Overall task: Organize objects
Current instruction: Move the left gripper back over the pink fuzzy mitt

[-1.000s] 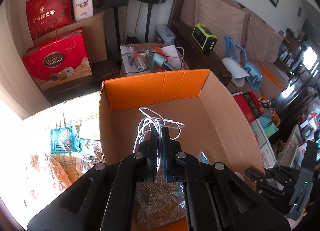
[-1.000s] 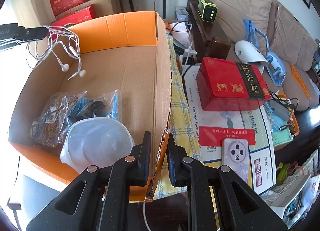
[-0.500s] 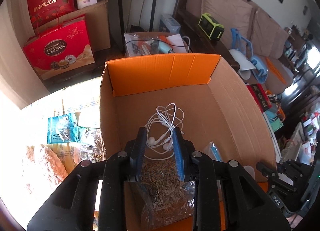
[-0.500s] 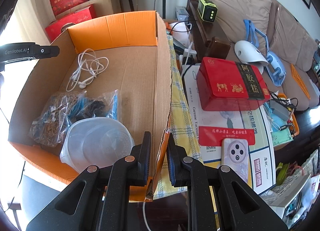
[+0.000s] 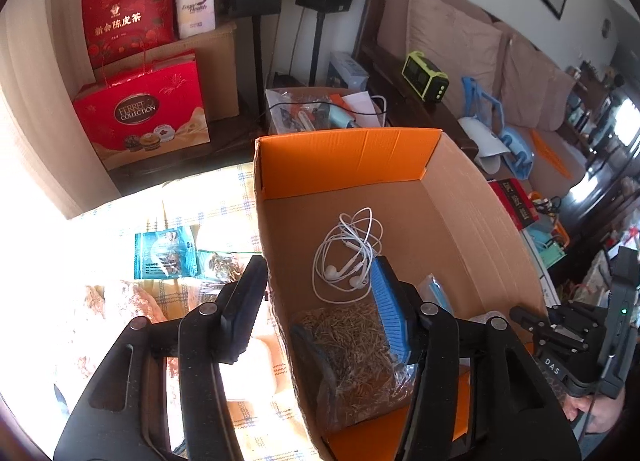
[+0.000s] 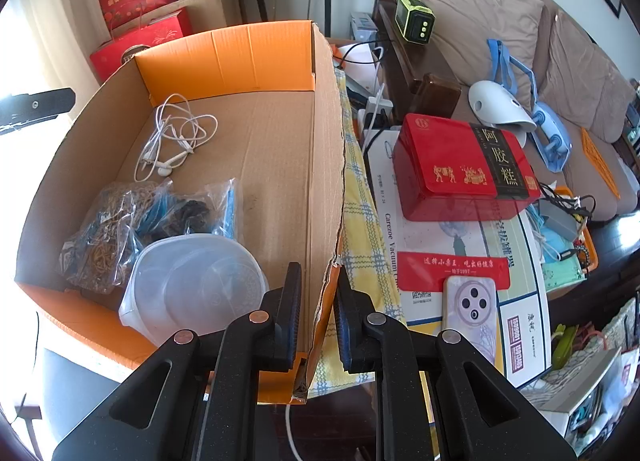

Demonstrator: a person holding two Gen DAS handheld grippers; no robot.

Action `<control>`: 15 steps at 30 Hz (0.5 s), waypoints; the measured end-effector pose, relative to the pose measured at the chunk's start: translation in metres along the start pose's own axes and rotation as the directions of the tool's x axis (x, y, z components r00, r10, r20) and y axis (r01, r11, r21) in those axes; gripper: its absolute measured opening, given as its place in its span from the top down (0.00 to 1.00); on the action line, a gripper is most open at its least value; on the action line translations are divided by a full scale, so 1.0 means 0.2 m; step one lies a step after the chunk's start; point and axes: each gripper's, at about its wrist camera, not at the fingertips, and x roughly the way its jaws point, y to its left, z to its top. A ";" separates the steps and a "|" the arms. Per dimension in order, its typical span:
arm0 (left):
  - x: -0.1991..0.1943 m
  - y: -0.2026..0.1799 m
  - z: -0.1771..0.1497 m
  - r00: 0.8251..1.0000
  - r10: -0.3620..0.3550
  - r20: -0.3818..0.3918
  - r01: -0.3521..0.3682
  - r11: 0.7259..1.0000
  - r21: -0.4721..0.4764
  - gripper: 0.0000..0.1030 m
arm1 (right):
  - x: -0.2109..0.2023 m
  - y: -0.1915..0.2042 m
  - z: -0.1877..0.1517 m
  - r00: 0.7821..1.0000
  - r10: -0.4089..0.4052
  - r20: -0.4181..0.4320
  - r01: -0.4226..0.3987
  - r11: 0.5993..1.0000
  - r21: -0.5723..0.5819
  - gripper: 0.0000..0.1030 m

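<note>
Right, left tongs (image 5: 318, 281) are apart, nothing between the pads; jaws have just been opening. They straddle the left wall of the cardboard box (image 5: 492, 221): one finger outside over the checked cloth, the other inside. White wired earphones (image 5: 350, 257) lie loose on the box floor just ahead of the inside finger, untouched.

Handling, my read: the earphones are very light, limp and tangle-prone. Pinch the bunched loops in the middle, not a single strand or a bud, or it'll slip through the pads or trail. No crush risk worth worrying about.

Also in the box: a clear bag of dried herbs (image 5: 352, 353) right under the left tongs, and a lidded clear plastic container (image 6: 192, 281) at the near corner by the right tongs.

Right tongs (image 6: 318, 311) are clamped on the box's right wall near its torn near corner, one pad inside, one outside, so that hand is steadying the box. Cardboard is stiff enough to hold by the wall, but that corner is already split, so go easy on sideways pull.

Pose: both tongs pitch steeply down. The left sits over the box's left edge; the right sits low at the near-right corner.

Outside the box, right of the right tongs: a red tin (image 6: 460, 169) and a phone (image 6: 472, 309) on the cluttered surface, likely next to sort.
</note>
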 end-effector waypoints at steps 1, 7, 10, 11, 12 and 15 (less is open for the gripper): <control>-0.01 0.02 -0.01 1.000 0.002 0.001 -0.002 1.000 -0.002 0.51 | 0.00 0.00 0.00 1.000 0.000 0.000 0.000 1.000 0.000 0.85; -0.06 0.13 -0.06 1.000 0.006 0.006 -0.005 0.999 -0.035 0.51 | 0.00 0.00 0.00 1.000 0.001 0.000 -0.001 1.000 0.001 0.84; -0.09 0.21 -0.08 1.000 0.012 0.011 -0.012 0.998 -0.059 0.48 | 0.00 0.00 0.00 1.000 0.002 0.000 -0.002 1.000 0.001 0.84; -0.10 0.24 -0.10 1.000 0.018 0.014 -0.017 0.998 -0.066 0.47 | 0.00 0.00 0.00 1.000 0.001 0.000 -0.001 1.000 0.000 0.84; -0.11 0.27 -0.11 1.000 0.027 0.016 -0.025 0.997 -0.074 0.46 | 0.00 0.00 0.00 1.000 0.002 0.000 -0.002 1.000 0.001 0.84; -0.13 0.36 -0.14 0.998 0.054 0.016 -0.053 0.994 -0.097 0.43 | 0.00 0.00 0.00 1.000 0.001 0.000 -0.001 1.000 0.000 0.84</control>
